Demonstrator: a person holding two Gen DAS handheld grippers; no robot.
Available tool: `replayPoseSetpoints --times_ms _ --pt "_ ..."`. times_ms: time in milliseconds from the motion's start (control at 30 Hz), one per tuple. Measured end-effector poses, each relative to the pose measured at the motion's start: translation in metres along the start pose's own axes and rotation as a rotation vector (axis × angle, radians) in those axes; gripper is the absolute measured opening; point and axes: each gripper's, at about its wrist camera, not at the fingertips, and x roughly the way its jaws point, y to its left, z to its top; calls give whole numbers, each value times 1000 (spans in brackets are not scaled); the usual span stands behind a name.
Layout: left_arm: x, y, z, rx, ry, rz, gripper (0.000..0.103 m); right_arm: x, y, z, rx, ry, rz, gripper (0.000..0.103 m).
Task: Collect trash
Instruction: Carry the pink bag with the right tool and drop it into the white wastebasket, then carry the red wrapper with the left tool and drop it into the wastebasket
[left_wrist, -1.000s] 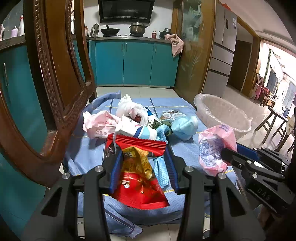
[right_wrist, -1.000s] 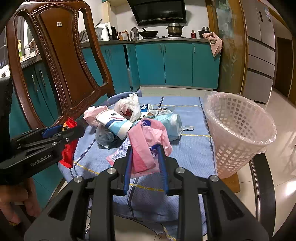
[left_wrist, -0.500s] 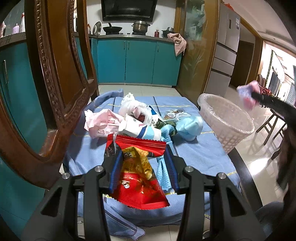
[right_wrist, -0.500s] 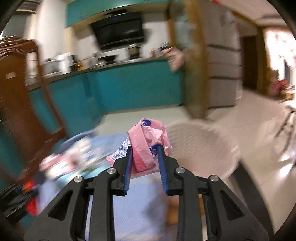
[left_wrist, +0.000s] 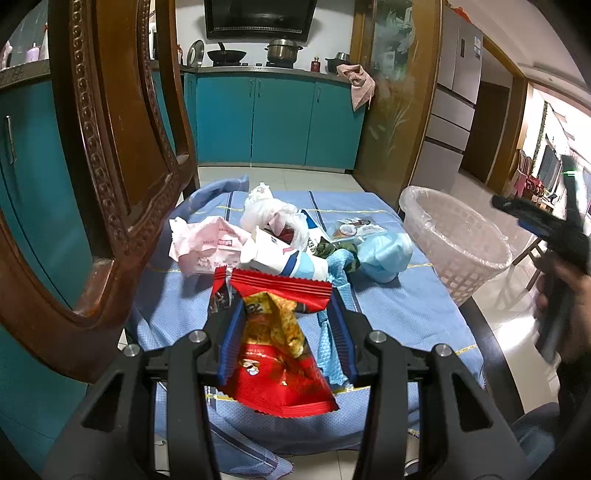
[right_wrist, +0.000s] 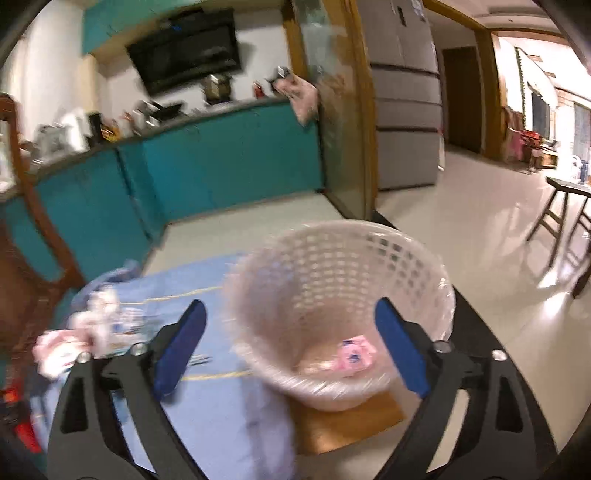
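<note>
room: kitchen-dining space, teal cabinets (left_wrist: 273, 118) running along the back, carved wooden chair (left_wrist: 110, 155) crowding the left of the left wrist view.
surface: table under a blue cloth (left_wrist: 406, 314), trash lying in a loose heap mid-cloth.
basket: white lattice basket (left_wrist: 454, 240) with a clear liner, sitting at the right edge of the surface on a wooden board (right_wrist: 351, 421).
left gripper (left_wrist: 284, 332): partly closed and pinching a red snack wrapper (left_wrist: 280, 354); the wrapper is hanging between the pads, its top edge fanning out above them.
right gripper (right_wrist: 291, 343): jaws have just been opening and are now standing wide, nothing between them; it is hovering over the basket mouth.
pink wrapper (right_wrist: 354, 356): lying inside the basket near the bottom.
remaining: pink tissue pack (left_wrist: 207, 243), white plastic bag (left_wrist: 266, 210), white-and-blue carton (left_wrist: 280, 254), light blue bundle (left_wrist: 384, 251), all still sitting on the cloth.
handling: everything here is looking light, crinkly and soft. Film wrappers are probably slick, so pinching across a bunched fold or sealed edge is looking safer than grabbing a flat face. The carton is likely stiffer; taking it across its narrow side is looking best.
risk: light pieces may be clinging to the pads on release.
</note>
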Motion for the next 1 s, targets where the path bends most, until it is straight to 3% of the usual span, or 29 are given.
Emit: replayPoseSetpoints --times_ms 133,400,767,900,1000 --pt "-3 -4 -1 12 -5 1 44 -46 35 -30 -70 -17 56 98" --pt "-2 -7 -3 11 10 -5 45 -68 66 -62 -171 7 116 98" --pt "1 -28 -2 43 8 -35 45 -71 46 -55 -93 4 126 98" --pt "9 -60 17 100 10 -101 45 -74 25 -48 -10 -34 102 98" --pt "26 -110 57 149 -10 -207 45 -81 -5 -44 103 -99 45 98"
